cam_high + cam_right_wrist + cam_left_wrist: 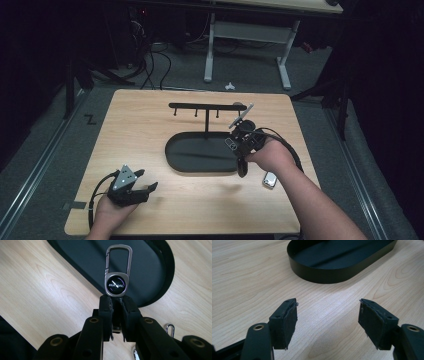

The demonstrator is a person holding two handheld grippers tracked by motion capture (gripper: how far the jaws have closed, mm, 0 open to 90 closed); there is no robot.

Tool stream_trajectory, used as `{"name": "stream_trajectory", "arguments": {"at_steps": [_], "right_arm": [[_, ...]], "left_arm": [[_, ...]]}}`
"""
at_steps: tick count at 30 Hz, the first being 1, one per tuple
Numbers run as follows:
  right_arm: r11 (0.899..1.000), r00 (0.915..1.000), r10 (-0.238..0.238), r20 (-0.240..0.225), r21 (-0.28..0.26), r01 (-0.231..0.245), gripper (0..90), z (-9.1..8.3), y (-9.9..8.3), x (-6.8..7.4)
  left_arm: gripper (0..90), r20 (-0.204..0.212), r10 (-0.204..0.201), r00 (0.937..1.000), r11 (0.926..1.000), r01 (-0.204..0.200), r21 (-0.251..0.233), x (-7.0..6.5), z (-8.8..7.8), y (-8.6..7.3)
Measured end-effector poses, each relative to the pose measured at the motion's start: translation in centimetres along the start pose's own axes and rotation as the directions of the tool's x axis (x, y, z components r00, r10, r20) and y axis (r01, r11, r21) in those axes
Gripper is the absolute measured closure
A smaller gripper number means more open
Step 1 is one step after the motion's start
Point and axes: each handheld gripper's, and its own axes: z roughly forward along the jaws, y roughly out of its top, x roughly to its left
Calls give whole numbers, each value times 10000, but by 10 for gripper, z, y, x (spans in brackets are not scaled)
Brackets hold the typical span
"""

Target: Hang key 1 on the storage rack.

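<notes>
While your right gripper (117, 302) is pinching the keychain (117, 277) upright over the black tray's (175, 155) right end, near the hook stand (206, 107), your left gripper (328, 317) is resting spread, empty, at the table's (150, 120) near left.

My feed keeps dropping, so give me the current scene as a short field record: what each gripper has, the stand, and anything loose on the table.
right gripper: shut on the keychain, carabiner loop pointing away from the jaws
keychain position: held above the black oval tray, near the right end of the hook rail
hook rail: black bar on a post rising from the tray, nothing hanging on its hooks
left gripper: open, nothing between the jaws, low over the bare table
loose item: second keychain lying on the table by the right forearm
</notes>
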Motion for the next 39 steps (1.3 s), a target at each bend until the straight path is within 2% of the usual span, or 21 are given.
{"name": "stream_trajectory", "arguments": {"at_steps": [8, 10, 13, 18, 22, 23, 25, 31, 33, 34, 39], "right_arm": [[9999, 10000, 44, -11, -164, -44, 805, -6, 13, 2], [9998, 10000, -76, 22, -188, 76, 805, -8, 15, 2], [9999, 9999, 65, 93, -119, -64, 806, -9, 17, 4], [9998, 10000, -59, 47, -206, 60, 805, -11, 21, 2], [9996, 9998, 179, 38, -234, -178, 805, -14, 23, 1], [9995, 10000, -25, 51, -314, 26, 805, -15, 24, 0], [9992, 10000, 84, 51, -400, -82, 805, -17, 26, -1], [9984, 10000, 12, 91, -560, -7, 805, -20, 33, -2], [9980, 9999, 158, 50, -620, -154, 805, -22, 35, -2], [9979, 9999, 28, 109, -651, -21, 805, -22, 36, -3], [9975, 10000, 23, 80, -705, -17, 805, -25, 43, -1]], "left_arm": [[309, -29, -67, 10000, 10000, 67, 51, 1, 0, 0], [306, -59, -60, 10000, 10000, 60, 51, 1, -1, -1], [307, -116, -88, 9999, 9999, 89, 65, 3, -4, -2], [305, -256, -220, 9994, 9998, 220, 5, 5, -10, -7], [305, -274, -269, 9993, 9996, 270, 56, 6, -12, -9], [305, -280, -288, 9992, 9996, 290, 74, 6, -13, -9], [305, -308, -294, 9991, 9996, 296, 45, 6, -13, -9], [305, -151, -376, 9992, 9992, 377, 88, 6, -12, -10], [305, -141, -327, 9994, 9994, 328, 88, 5, -11, -10], [305, -120, -291, 9995, 9995, 292, 90, 4, -11, -10], [305, -38, -290, 9996, 9995, 290, 79, 4, -10, -9]]}}
